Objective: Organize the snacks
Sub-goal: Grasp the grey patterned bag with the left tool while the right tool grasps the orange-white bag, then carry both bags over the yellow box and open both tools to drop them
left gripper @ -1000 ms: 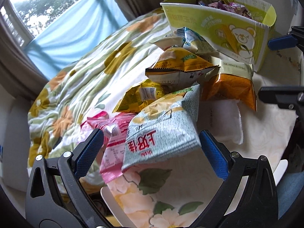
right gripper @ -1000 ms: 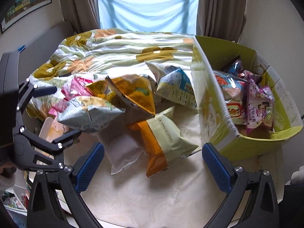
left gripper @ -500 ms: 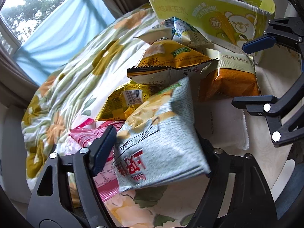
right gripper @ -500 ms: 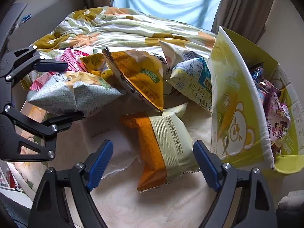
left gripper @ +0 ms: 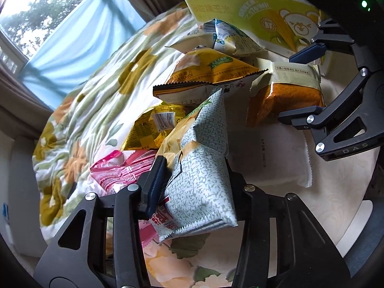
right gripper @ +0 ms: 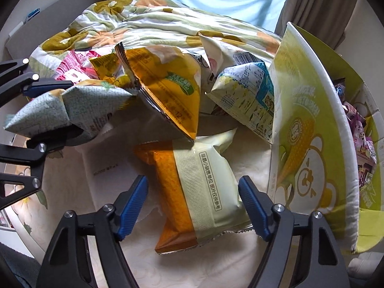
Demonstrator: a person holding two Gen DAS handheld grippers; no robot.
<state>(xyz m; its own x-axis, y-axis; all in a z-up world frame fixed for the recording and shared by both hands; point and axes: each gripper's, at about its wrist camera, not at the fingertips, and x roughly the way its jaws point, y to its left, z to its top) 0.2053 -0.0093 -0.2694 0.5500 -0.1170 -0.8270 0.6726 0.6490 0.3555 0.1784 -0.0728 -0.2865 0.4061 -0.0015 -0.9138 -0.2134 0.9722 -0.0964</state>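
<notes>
My left gripper (left gripper: 189,184) is shut on a grey-green speckled snack bag (left gripper: 201,180), which also shows in the right wrist view (right gripper: 72,105) at the left. My right gripper (right gripper: 192,204) is open, its blue fingers on either side of an orange and cream snack bag (right gripper: 192,187), seen also in the left wrist view (left gripper: 285,93). A yellow chip bag (right gripper: 168,88), a blue and white bag (right gripper: 247,96), a small gold bag (left gripper: 153,129) and a pink bag (left gripper: 120,172) lie in a pile beside them. A yellow-green cardboard box (right gripper: 312,144) stands at the right.
The box holds several small wrapped snacks (right gripper: 360,139). A floral quilt (right gripper: 156,21) covers the bed behind the pile. A white flat packet (left gripper: 276,153) lies under the bags. Curtains and a window (left gripper: 48,24) are at the back.
My left gripper has closed on the grey-green bag. My right gripper has moved forward and down, narrowing around the orange and cream bag.
</notes>
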